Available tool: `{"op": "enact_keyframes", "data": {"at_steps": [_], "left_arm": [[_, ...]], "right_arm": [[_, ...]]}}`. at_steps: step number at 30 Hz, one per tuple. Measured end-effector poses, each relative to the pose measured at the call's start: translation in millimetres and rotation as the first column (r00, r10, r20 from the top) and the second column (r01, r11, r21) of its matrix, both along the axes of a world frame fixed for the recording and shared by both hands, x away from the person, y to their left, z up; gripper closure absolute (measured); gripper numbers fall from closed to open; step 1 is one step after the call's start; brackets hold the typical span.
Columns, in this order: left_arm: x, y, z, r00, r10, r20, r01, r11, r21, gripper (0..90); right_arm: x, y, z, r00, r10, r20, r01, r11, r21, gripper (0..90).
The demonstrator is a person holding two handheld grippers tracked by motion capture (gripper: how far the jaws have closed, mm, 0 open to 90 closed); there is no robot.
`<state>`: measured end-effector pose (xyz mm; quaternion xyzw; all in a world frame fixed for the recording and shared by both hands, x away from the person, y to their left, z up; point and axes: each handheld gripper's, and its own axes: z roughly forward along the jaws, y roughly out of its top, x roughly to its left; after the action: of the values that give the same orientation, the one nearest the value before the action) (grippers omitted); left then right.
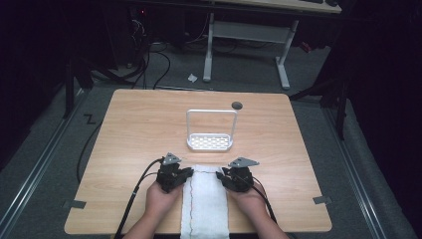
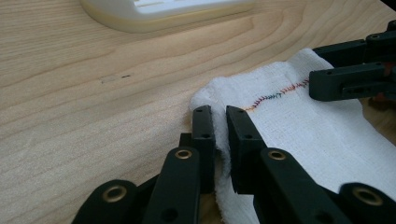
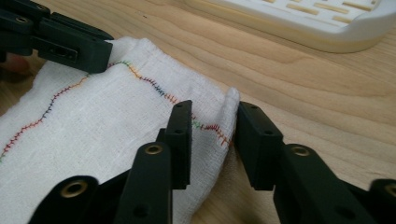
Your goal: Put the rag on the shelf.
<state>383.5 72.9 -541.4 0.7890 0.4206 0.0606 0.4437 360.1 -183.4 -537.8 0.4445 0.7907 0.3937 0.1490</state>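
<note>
towel (image 1: 205, 206): near end cut off by bottom edge | rack (image 2: 163, 11): mostly cropped by top edge

This looks like a lab or a test room, not a home. The wooden table (image 1: 149, 119) stands alone on grey carpet, with tape marks (image 1: 73, 203) at its near corners, left and right of the tongs. Far behind the tongs, many black cables (image 1: 149, 55) lie on the floor near a white-legged desk (image 1: 246, 35). Metal rails (image 1: 35, 169) run along the floor on both sides. The surroundings are dark.
</note>
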Motion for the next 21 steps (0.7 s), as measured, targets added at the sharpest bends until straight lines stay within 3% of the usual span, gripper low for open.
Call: {"op": "enact_keyframes", "data": {"at_steps": [5,6,7,9,10,15,21], "left_arm": [[-0.4,-0.2,0.2,1.0000,0.003,0.005,-0.003,1.0000,0.006,82.5],[-1.1,-0.3,0.5,0.9999,0.006,0.012,-0.007,0.9999,0.008,82.6],[-2.7,2.1,1.1,0.9994,0.015,0.032,-0.013,0.9993,-0.034,82.9],[-2.7,3.7,1.2,0.9994,0.013,0.032,-0.011,0.9987,-0.049,82.9],[-2.8,6.6,1.4,0.9993,0.018,0.032,-0.015,0.9975,-0.069,83.0],[-6.2,7.2,5.0,0.9980,0.010,0.063,-0.006,0.9978,-0.065,82.9],[-13.1,8.6,17.0,0.9945,0.021,0.102,-0.012,0.9959,-0.090,82.9]], "right_arm": [[-0.2,1.5,0.0,0.9996,0.026,-0.009,-0.026,1.000,0.015,85.0],[-1.0,1.9,0.4,0.9995,0.031,0.008,-0.031,0.999,0.010,85.5],[-4.3,2.1,2.8,0.9989,0.033,0.034,-0.033,0.999,0.017,85.8],[-5.5,1.5,5.2,0.9983,0.036,0.046,-0.037,0.999,0.023,85.8],[-8.0,0.9,10.1,0.9966,0.036,0.073,-0.039,0.999,0.035,85.8],[-11.9,1.5,14.4,0.9939,0.042,0.102,-0.045,0.998,0.033,86.0],[-17.1,2.8,18.6,0.9903,0.026,0.136,-0.030,0.999,0.028,86.1]]}}
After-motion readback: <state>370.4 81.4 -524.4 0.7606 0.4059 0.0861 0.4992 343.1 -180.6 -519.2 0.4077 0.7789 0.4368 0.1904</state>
